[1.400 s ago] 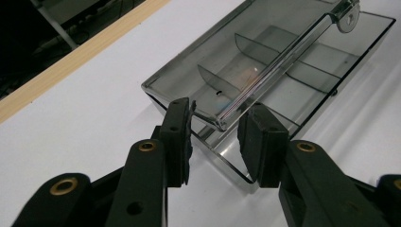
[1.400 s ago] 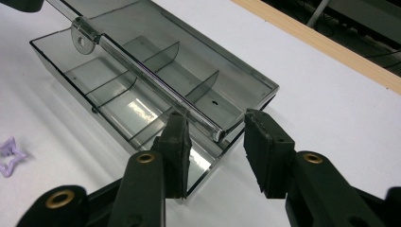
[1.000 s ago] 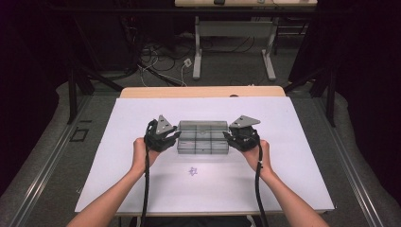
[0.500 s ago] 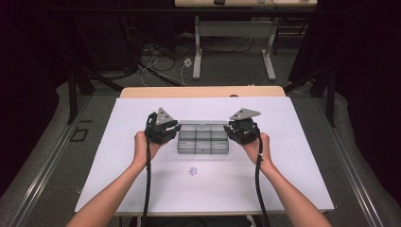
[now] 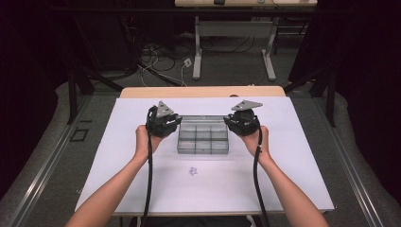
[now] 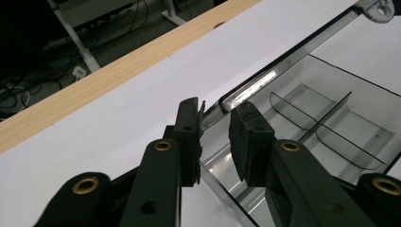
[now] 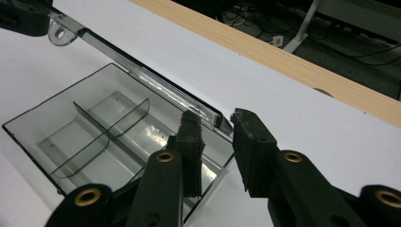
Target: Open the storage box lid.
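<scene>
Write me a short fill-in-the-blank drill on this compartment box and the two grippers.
1. The clear box stands between the left gripper and the ____ gripper.
2. Its compartments hold ____.
3. The box rests on a ____ sheet.
4. Beyond the sheet, the table's far edge is made of ____.

Missing words: right; nothing; white; wood

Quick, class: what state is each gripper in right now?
Left gripper: open, box lid corner between its jaws, not pinched.
Right gripper: open, jaws just been closing, lid's other corner between them.
</scene>
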{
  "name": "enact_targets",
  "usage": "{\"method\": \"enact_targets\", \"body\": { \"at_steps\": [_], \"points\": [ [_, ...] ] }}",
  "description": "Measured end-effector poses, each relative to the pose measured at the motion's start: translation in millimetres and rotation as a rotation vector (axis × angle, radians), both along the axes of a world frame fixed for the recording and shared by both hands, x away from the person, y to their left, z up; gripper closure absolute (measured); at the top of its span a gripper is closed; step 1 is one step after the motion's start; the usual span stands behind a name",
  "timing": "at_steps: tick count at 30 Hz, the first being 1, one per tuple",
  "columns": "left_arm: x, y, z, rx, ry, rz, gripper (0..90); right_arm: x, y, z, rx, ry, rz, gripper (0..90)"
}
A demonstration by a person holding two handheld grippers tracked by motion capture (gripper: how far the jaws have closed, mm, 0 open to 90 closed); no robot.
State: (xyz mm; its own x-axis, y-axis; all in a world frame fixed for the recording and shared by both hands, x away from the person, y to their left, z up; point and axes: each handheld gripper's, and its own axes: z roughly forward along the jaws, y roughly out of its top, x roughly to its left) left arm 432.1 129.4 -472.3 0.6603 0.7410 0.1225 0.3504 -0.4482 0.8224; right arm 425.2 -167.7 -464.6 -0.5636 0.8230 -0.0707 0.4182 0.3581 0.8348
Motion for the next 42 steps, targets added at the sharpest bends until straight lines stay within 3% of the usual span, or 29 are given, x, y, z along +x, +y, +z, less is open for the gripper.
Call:
{"method": "enact_targets", "body": {
  "at_steps": [10,15,28,42],
  "points": [
    [10.2,-1.4,3.8,-0.021,0.001,0.023,74.4,9.7,-0.8,3.7,0.026,0.002,-0.023,74.9],
    [15.2,-3.3,2.0,-0.01,-0.001,0.03,74.5,14.2,-0.7,3.4,0.043,-0.002,-0.038,75.3],
    [30.6,-6.4,-8.0,-0.01,0.045,0.05,74.5,27.0,-1.2,-3.2,0.057,0.024,-0.06,77.1],
    [43.0,-9.2,-10.5,0.026,0.048,0.055,74.6,41.0,-0.5,-12.5,0.062,0.06,-0.092,79.3]
  ]
}}
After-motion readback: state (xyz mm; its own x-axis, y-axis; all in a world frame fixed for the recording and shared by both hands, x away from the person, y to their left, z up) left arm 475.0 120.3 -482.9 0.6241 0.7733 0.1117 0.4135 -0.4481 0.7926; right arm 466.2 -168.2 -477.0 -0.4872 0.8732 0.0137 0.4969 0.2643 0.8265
